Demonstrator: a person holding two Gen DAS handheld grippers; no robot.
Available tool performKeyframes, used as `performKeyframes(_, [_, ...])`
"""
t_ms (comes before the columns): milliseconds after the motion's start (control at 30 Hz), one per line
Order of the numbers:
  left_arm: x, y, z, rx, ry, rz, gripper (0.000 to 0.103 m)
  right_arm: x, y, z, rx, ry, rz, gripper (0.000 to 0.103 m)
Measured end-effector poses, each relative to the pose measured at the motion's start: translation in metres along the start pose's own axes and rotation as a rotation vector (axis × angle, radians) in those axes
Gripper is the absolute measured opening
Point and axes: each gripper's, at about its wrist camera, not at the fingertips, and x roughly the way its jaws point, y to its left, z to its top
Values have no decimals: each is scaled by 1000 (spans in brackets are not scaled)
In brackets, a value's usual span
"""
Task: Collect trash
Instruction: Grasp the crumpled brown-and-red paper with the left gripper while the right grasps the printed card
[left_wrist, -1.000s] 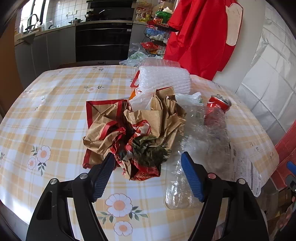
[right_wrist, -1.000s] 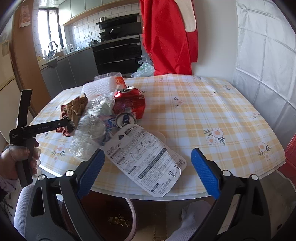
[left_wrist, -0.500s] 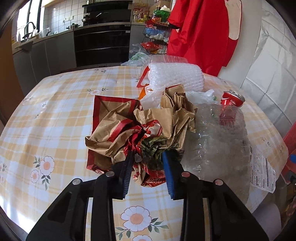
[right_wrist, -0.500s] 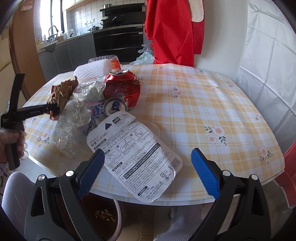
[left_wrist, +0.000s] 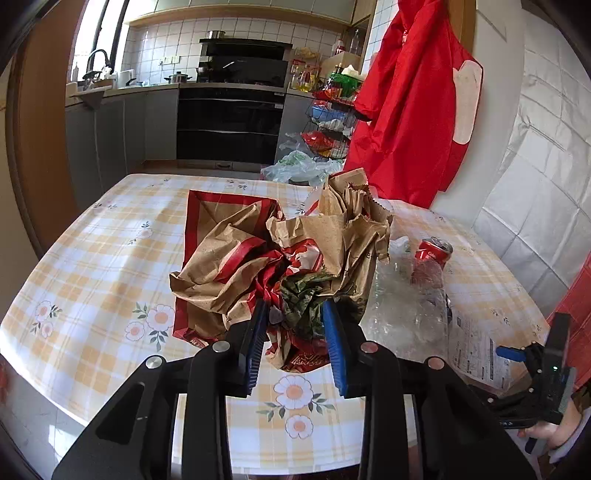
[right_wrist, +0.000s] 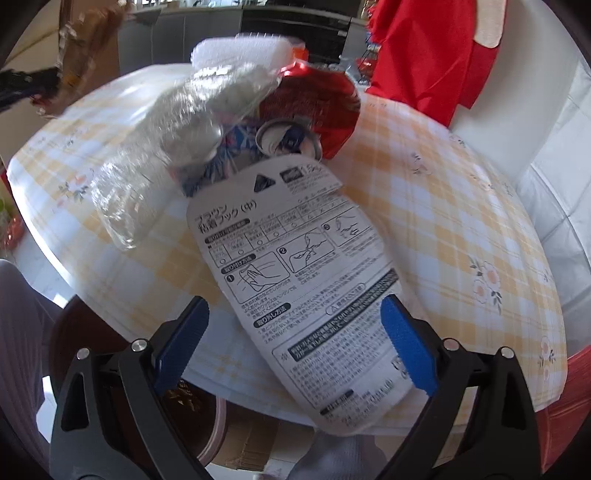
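Observation:
My left gripper (left_wrist: 295, 328) is shut on a crumpled brown and red paper bag (left_wrist: 280, 254) and holds it lifted above the checked tablecloth (left_wrist: 96, 266). The bag also shows blurred at the top left of the right wrist view (right_wrist: 81, 40). My right gripper (right_wrist: 295, 343) is open, its blue pads either side of a white printed package card (right_wrist: 306, 280) that overhangs the table's near edge. Behind the card lie a crushed clear plastic bottle (right_wrist: 173, 147), a small can end (right_wrist: 288, 138) and a crushed red can (right_wrist: 317, 99). The red can (left_wrist: 432, 254) and bottle (left_wrist: 406, 310) also show in the left wrist view.
A brown bin (right_wrist: 207, 424) stands below the table edge under my right gripper. White bubble wrap (right_wrist: 243, 51) lies at the back of the pile. A red garment (left_wrist: 410, 110) hangs on the wall behind the table. Kitchen cabinets and an oven (left_wrist: 229, 122) stand beyond.
My left gripper closed on the paper bag and lifted it off the table. My right gripper moved forward and down over the package card, still open.

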Motion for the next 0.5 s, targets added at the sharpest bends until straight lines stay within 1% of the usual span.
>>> performKeyframes(33, [-7,-1,-3,-7,-2,-7,30,2,0,2,-3,-4,-11,91])
performKeyframes(100, [-18,-2,-11,-16,-2,-17,30,3,-4,5,11,-4,-16,85])
performKeyframes(200, [-29,-6,-21,-16,4,-28,30,0,-12,9,49,-3,16,76])
performKeyframes(267, [-31,-10,-26,-23,14,-32,30,-3,-14,10,58,-7,27,63])
performKeyframes(300, [-33,-9,-30,-27,20,-36,30,-6,-15,11,60,-10,30,59])
performKeyframes(367, [-34,-11,-34,-23,29,-38,30,-11,-18,12,77,-18,42,47])
performKeyframes(400, [-34,-12,-35,-18,32,-39,30,-14,-20,13,90,-25,44,44])
performKeyframes(467, [-34,-14,-37,-21,36,-48,30,-20,-24,14,114,-38,47,34])
performKeyframes(500, [-35,-15,-37,-24,37,-53,30,-23,-27,15,127,-48,47,32])
